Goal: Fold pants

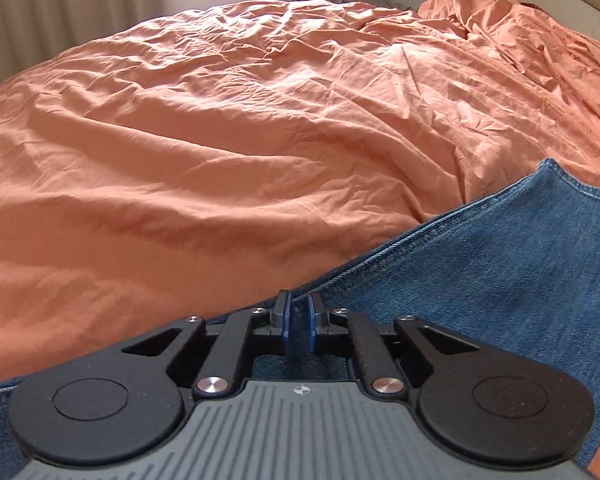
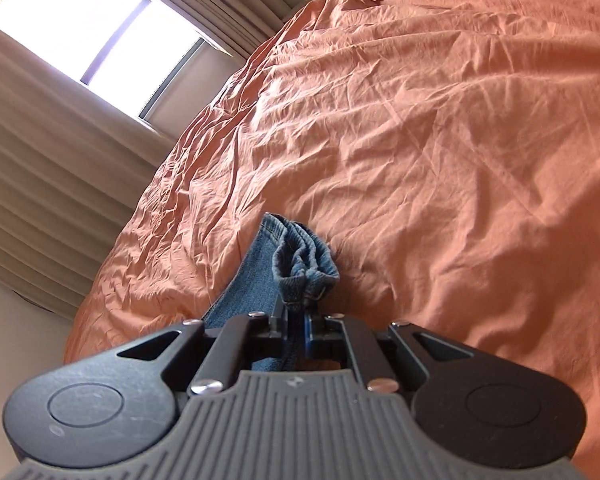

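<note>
Right hand-held gripper (image 2: 296, 320) clamped on bunched jeans (image 2: 300, 256) hem just ahead, above the bed (image 2: 440, 140). Left hand-held gripper (image 1: 299, 316) nearly together on the seam edge — thin bite, denim's weight may slip it.

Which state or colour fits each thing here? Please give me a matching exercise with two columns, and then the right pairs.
Column one:
1. jeans
2. bed sheet
3. right gripper
4. curtain

Column two:
A. beige, hangs beside the window
B. shut on a bunched blue hem
C. orange and wrinkled
D. blue denim, spread on the bed

Pairs: 1-D, 2-C, 3-B, 4-A
</note>
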